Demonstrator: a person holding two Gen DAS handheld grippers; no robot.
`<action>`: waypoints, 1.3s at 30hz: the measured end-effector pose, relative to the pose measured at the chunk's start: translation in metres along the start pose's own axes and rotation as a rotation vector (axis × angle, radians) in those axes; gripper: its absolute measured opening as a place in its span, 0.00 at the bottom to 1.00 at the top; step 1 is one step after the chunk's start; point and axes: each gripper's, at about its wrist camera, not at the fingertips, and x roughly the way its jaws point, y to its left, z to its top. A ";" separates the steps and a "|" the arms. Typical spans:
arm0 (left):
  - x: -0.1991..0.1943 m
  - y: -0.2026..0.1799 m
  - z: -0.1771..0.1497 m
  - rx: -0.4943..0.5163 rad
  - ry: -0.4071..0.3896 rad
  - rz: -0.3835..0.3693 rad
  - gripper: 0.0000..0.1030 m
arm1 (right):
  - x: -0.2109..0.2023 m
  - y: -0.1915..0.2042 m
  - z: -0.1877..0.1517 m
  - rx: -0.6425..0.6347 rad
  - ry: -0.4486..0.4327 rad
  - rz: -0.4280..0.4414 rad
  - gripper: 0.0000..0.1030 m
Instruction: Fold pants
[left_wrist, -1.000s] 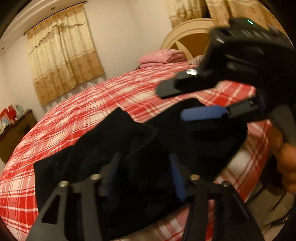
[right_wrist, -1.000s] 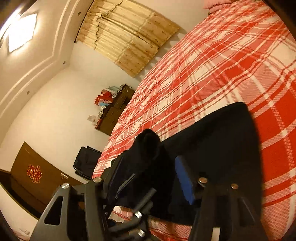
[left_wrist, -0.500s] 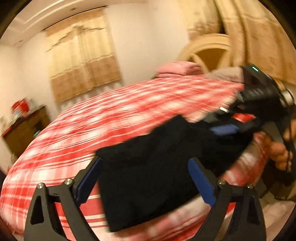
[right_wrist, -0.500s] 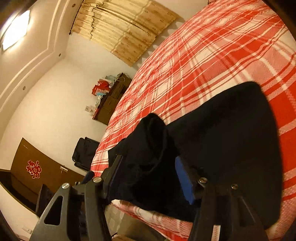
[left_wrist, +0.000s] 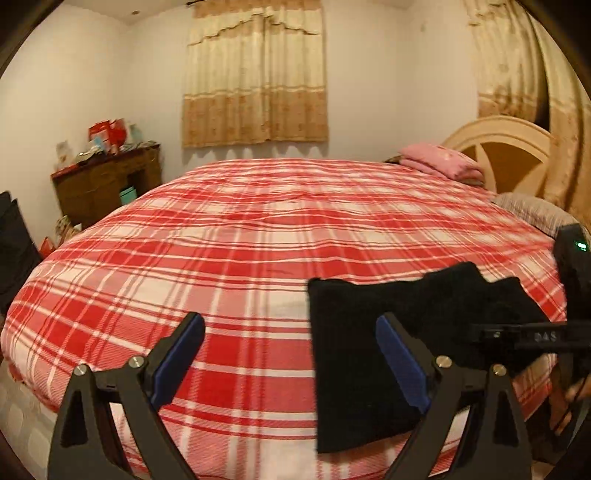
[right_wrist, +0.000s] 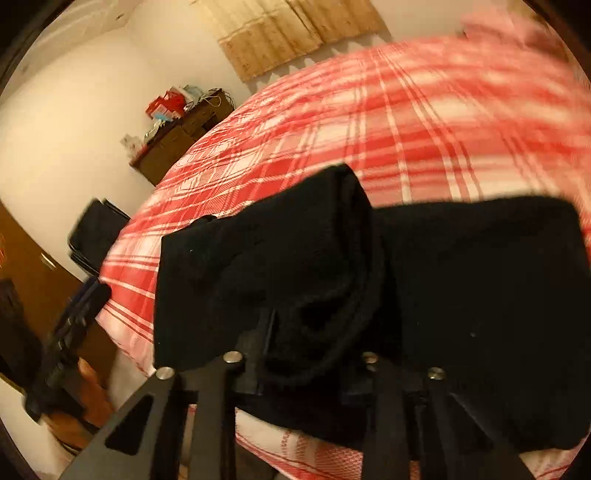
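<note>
Two hand-held grippers work over one pair of black fleece pants (left_wrist: 388, 354), which lies folded into a thick pad at the near right edge of the red-and-white plaid bedspread (left_wrist: 240, 251). It sits there, I judge, because that edge is the one both tools reach most easily.

The left gripper (left_wrist: 290, 354) has its blue-padded fingers (left_wrist: 177, 354) spread wide with nothing between them but bare bedspread; its right finger stands in front of the left border of the pants, and whether it touches the cloth is unclear. It points gently downward at the bed, clear of the garment, which suggests this hand is done with its share of the fold.

The right gripper (right_wrist: 306, 354) is closing, and a rolled hump of the black cloth sits bunched between its jaws. The fabric hides the pads, so whether they press it yet I cannot tell. It tilts more steeply toward the mattress, low over the near edge of the pad, probably to grip that bunched hem and lay it flat. The hand's pose is too blurred to read.
</note>
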 end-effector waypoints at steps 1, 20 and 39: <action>0.001 0.003 0.001 -0.015 0.002 0.008 0.93 | -0.005 0.007 0.000 -0.040 -0.021 -0.013 0.19; 0.022 -0.026 -0.006 -0.012 0.083 -0.016 0.93 | -0.071 -0.084 -0.044 -0.121 -0.155 -0.168 0.19; 0.027 -0.055 -0.016 0.066 0.116 -0.038 0.93 | -0.109 -0.077 -0.044 -0.081 -0.166 -0.247 0.43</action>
